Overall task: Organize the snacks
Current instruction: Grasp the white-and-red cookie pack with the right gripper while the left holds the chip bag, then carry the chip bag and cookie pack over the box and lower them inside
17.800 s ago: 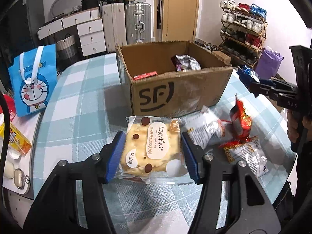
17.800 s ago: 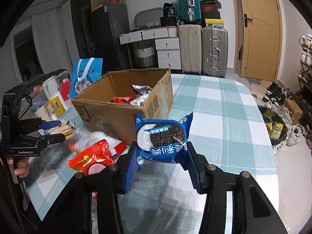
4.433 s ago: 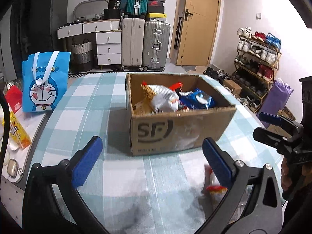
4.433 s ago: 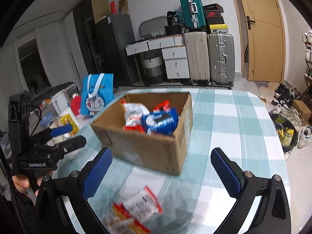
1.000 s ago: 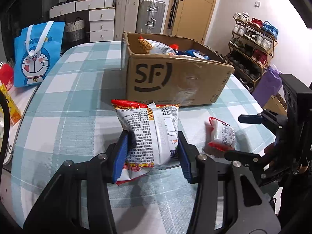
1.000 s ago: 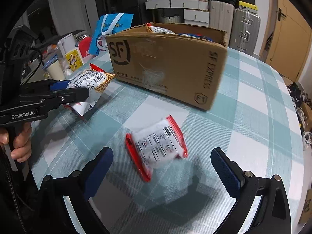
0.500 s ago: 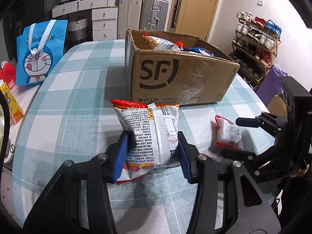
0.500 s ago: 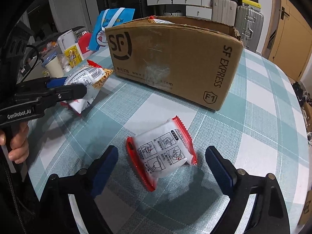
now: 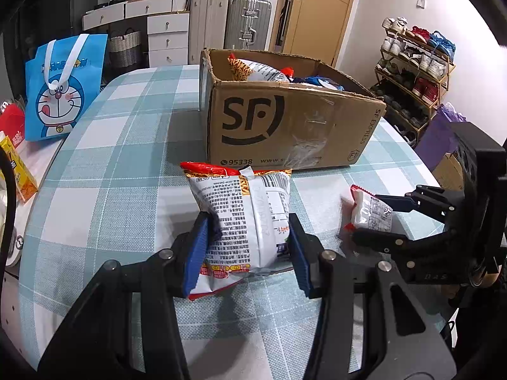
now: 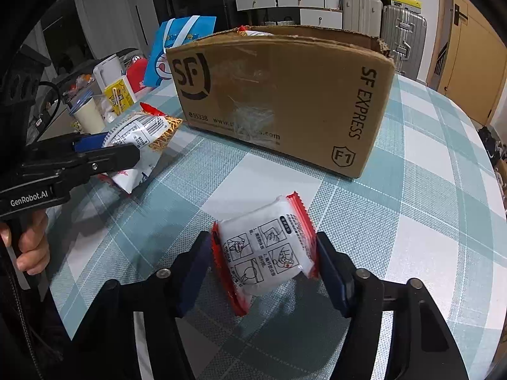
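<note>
left tongs (image 9: 247, 247) gripping noodle bag (image 9: 244, 215), right tongs (image 10: 264, 267) gripping small white-red packet (image 10: 266, 253), both by cardboard box (image 9: 294, 126) on table (image 9: 120, 164)

A lived-in home, shoe rack (image 9: 415, 60) loaded with sneakers by the wooden door (image 9: 317, 9), suitcases (image 9: 228, 19) lined against white drawers (image 9: 164, 38), checked-cloth bench (image 9: 126, 145) in the middle

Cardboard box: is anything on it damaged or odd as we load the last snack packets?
The SF Express cardboard box has a ragged, torn top rim at its corner, and crinkled clear tape is stuck across its front. Snacks inside poke above the rim. Nothing spilled.
</note>
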`<state>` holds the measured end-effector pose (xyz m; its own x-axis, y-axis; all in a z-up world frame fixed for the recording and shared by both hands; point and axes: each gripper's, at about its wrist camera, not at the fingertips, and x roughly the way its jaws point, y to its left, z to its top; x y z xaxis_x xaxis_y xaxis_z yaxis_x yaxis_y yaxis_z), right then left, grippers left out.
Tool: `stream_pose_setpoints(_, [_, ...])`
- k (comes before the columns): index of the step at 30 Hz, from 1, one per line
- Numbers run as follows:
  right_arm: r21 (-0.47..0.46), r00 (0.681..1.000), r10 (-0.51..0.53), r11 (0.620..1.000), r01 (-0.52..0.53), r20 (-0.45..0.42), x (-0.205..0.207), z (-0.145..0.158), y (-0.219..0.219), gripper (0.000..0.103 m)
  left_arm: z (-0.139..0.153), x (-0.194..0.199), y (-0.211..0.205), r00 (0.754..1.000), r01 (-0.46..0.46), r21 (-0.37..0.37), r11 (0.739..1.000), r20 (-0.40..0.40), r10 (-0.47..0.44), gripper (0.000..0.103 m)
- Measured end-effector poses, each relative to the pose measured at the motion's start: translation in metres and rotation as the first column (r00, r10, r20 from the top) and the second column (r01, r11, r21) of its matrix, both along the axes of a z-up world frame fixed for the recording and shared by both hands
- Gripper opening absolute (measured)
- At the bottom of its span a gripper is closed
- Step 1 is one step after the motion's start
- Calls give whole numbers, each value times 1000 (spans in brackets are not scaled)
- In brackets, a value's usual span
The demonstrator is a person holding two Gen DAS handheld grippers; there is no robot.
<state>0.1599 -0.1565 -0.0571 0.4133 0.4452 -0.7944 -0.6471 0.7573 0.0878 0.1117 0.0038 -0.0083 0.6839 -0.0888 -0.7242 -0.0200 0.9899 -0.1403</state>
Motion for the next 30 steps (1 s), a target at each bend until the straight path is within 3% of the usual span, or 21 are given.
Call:
stream_pose_setpoints(15, [41,1000,-8,999,8,2,-2,6,-7,58,10,-6,0,1000,-2,-1,1000,29,2,45])
stream_pose_setpoints(30, [114,997,-21,993,12,76,-13,41,-22,58,33,-21,-2,996,4,9,1000,89,-5,45])
